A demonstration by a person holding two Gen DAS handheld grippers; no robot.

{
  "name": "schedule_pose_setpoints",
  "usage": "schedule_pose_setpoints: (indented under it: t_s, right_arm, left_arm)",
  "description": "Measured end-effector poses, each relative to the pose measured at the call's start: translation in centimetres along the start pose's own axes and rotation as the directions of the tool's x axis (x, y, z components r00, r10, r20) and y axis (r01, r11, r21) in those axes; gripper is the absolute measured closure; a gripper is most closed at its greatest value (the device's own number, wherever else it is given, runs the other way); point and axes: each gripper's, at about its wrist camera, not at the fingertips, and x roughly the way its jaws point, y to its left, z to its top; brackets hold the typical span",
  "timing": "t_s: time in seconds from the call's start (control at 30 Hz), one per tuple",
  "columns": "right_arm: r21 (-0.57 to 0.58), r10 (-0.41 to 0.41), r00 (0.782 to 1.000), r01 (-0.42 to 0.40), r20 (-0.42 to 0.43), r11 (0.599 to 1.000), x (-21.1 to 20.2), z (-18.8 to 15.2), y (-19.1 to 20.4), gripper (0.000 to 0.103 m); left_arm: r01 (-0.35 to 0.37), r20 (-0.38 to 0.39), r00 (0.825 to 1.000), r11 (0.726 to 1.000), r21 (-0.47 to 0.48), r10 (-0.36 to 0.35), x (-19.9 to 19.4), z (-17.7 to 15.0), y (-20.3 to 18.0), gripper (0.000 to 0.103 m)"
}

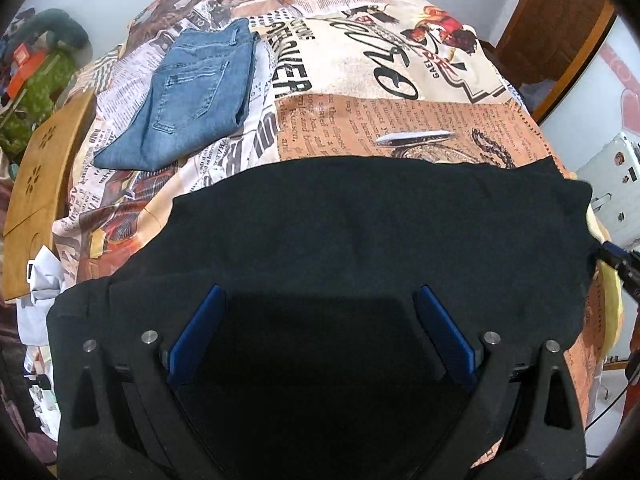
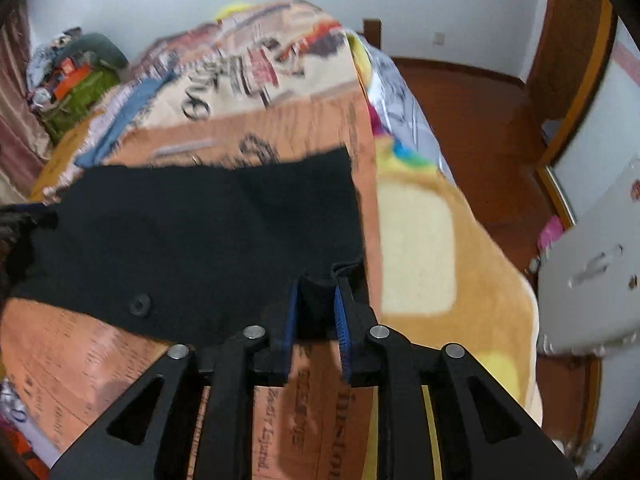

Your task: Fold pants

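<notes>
The right gripper (image 2: 316, 304) is clenching a bunched corner of the black pants (image 2: 200, 240) between its blue pads (image 2: 342, 316), jaws drawn close with cloth filling the gap. The left gripper (image 1: 320, 320) is standing with its jaws spread wide, blue pads (image 1: 196, 332) well apart, hovering over the dark fabric of the black pants (image 1: 360, 232); whether the pads are touching the cloth I cannot tell. The pants are lying spread across the near part of the bed, their far edge running straight across the printed cover. A dark button (image 2: 140, 303) is showing near the pants' lower edge. Farther up the bed, a folded pair of blue jeans (image 1: 192, 96) is lying flat, well apart from the black pants. The newspaper-print bedspread (image 1: 360, 80) is covering the bed, with a yellow blanket (image 2: 432, 240) hanging over its right side. A wooden board (image 1: 40, 184) is leaning beside the bed, and a white appliance (image 1: 616, 184) is standing on the reddish wooden floor (image 2: 472, 120).
</notes>
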Motion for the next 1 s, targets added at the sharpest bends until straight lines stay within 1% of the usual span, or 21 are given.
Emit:
schedule_pose_setpoints:
  t_s: [0.07, 0.13, 0.17, 0.2, 0.27, 0.33, 0.4, 0.53, 0.63, 0.7, 0.77, 0.9, 1.0]
  right_arm:
    - [-0.006, -0.044, 0.999, 0.044, -0.003, 0.999, -0.3, 0.1, 0.3, 0.077]
    - [-0.010, -0.064, 0.998, 0.064, 0.018, 0.998, -1.2, 0.4, 0.5, 0.069]
    - [-0.010, -0.069, 0.997, 0.069, 0.039, 0.998, -1.7, 0.7, 0.7, 0.060]
    - [-0.011, -0.070, 0.995, 0.071, 0.065, 0.997, -2.5, 1.0, 0.9, 0.054]
    - [-0.020, -0.053, 0.991, 0.056, 0.120, 0.998, -4.0, 2.0, 1.7, 0.052]
    - [-0.027, -0.026, 0.987, 0.031, 0.158, 0.999, -5.0, 2.9, 2.7, 0.051]
    - [-0.038, 0.012, 0.981, -0.005, 0.195, 0.999, -5.8, 4.1, 4.0, 0.051]
    - [-0.086, 0.113, 0.961, -0.094, 0.253, 0.992, -7.1, 6.3, 7.8, 0.051]
    - [-0.148, 0.183, 0.944, -0.147, 0.273, 0.978, -7.3, 8.0, 11.5, 0.051]
    - [-0.188, 0.225, 0.937, -0.179, 0.266, 0.966, -7.0, 8.9, 13.8, 0.051]
    - [-0.228, 0.265, 0.931, -0.210, 0.250, 0.951, -6.5, 9.8, 16.3, 0.051]
    - [-0.296, 0.328, 0.923, -0.262, 0.201, 0.918, -4.6, 11.3, 20.7, 0.051]
    - [-0.330, 0.352, 0.924, -0.289, 0.149, 0.899, -2.7, 12.3, 23.7, 0.051]
  left_arm:
    - [0.003, 0.023, 1.000, 1.000, -0.010, -0.003, -0.7, 0.0, 0.3, 0.005]
    - [0.005, 0.051, 0.999, 1.000, -0.027, -0.004, -1.7, 0.1, 0.9, 0.005]
    - [0.003, 0.067, 0.998, 0.999, -0.036, -0.001, -2.2, 0.1, 1.4, 0.005]
    - [0.001, 0.081, 0.997, 0.999, -0.046, 0.003, -2.7, 0.1, 1.8, 0.005]
    - [-0.007, 0.124, 0.992, 0.997, -0.072, 0.016, -4.3, 0.1, 3.2, 0.005]
    - [-0.017, 0.159, 0.987, 0.995, -0.094, 0.032, -5.7, 0.1, 4.5, 0.005]
    - [-0.030, 0.203, 0.978, 0.992, -0.126, 0.055, -7.5, -0.1, 6.5, 0.005]
    - [-0.069, 0.268, 0.956, 0.978, -0.196, 0.121, -10.8, -0.7, 10.9, 0.005]
    - [-0.115, 0.293, 0.936, 0.958, -0.264, 0.193, -12.7, -1.5, 15.2, 0.003]
    - [-0.132, 0.291, 0.930, 0.944, -0.303, 0.223, -13.2, -2.2, 17.6, 0.002]
    - [-0.140, 0.275, 0.930, 0.929, -0.343, 0.242, -13.4, -3.1, 20.3, 0.002]
    - [-0.143, 0.222, 0.942, 0.901, -0.411, 0.251, -12.2, -4.8, 24.5, 0.002]
    - [-0.142, 0.172, 0.955, 0.882, -0.449, 0.242, -10.4, -5.9, 26.8, 0.002]
